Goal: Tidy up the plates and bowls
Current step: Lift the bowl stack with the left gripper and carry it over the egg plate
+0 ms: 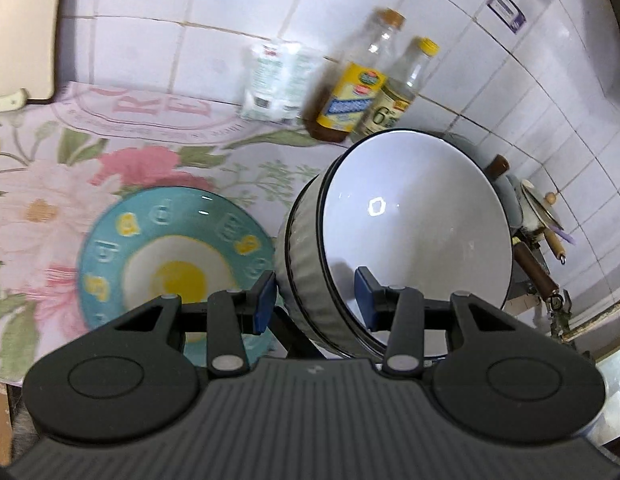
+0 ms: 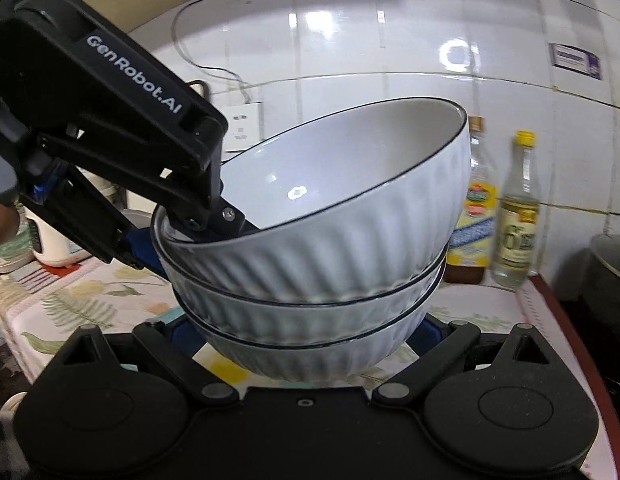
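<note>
Three white ribbed bowls with dark rims are nested in a stack point(image 2: 330, 248), held tilted above the floral tablecloth point(image 1: 49, 184). My left gripper point(image 1: 316, 300) is shut on the stack's wall, one blue pad inside the top bowl point(image 1: 410, 220) and the other outside. In the right wrist view the left gripper point(image 2: 185, 236) reaches in from the upper left and clamps the near rim. My right gripper point(image 2: 303, 332) has its fingers on either side of the lowest bowl, pads against it. A teal plate point(image 1: 169, 248) with a fried-egg design lies flat on the cloth, left of the stack.
Two bottles point(image 1: 350, 92) point(image 1: 394, 96) and a plastic packet point(image 1: 277, 80) stand against the tiled wall behind. Utensils with wooden handles point(image 1: 538, 248) crowd the right. A white appliance point(image 2: 53, 240) is at left, a dark pot point(image 2: 610, 264) at right, a cutting board point(image 1: 21, 28) in the far corner.
</note>
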Tool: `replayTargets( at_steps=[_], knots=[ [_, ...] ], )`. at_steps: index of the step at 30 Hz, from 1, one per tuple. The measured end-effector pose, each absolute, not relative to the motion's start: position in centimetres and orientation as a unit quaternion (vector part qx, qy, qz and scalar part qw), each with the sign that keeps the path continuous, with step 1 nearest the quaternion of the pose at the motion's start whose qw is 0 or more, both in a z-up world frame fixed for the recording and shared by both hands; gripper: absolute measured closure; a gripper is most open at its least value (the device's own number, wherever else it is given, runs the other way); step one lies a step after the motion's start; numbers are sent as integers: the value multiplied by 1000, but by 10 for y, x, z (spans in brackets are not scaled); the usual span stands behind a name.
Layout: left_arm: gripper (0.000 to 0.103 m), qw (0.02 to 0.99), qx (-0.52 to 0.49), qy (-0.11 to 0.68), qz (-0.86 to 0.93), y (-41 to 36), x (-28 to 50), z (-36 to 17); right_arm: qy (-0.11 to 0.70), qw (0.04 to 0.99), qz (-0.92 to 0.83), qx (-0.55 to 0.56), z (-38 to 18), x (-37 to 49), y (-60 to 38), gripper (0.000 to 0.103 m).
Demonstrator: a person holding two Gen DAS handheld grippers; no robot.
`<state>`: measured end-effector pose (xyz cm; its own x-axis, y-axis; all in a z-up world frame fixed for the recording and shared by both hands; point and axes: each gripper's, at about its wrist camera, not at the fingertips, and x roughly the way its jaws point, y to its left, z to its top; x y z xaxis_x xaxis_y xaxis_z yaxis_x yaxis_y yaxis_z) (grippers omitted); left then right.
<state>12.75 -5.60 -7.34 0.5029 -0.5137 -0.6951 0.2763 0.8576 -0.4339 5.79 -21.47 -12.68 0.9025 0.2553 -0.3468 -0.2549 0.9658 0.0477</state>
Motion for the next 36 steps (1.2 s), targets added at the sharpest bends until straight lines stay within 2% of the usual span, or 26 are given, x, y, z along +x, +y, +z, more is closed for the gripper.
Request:
replayTargets(
  at_steps=[14, 36],
  knots=[
    [62, 862, -156, 447, -183, 14, 135, -86, 209, 958, 195, -15, -131, 88, -155, 3],
    [62, 840, -203, 474, -168, 30, 169, -157, 287, 937, 195, -36, -178, 128, -139, 4]
  ],
)
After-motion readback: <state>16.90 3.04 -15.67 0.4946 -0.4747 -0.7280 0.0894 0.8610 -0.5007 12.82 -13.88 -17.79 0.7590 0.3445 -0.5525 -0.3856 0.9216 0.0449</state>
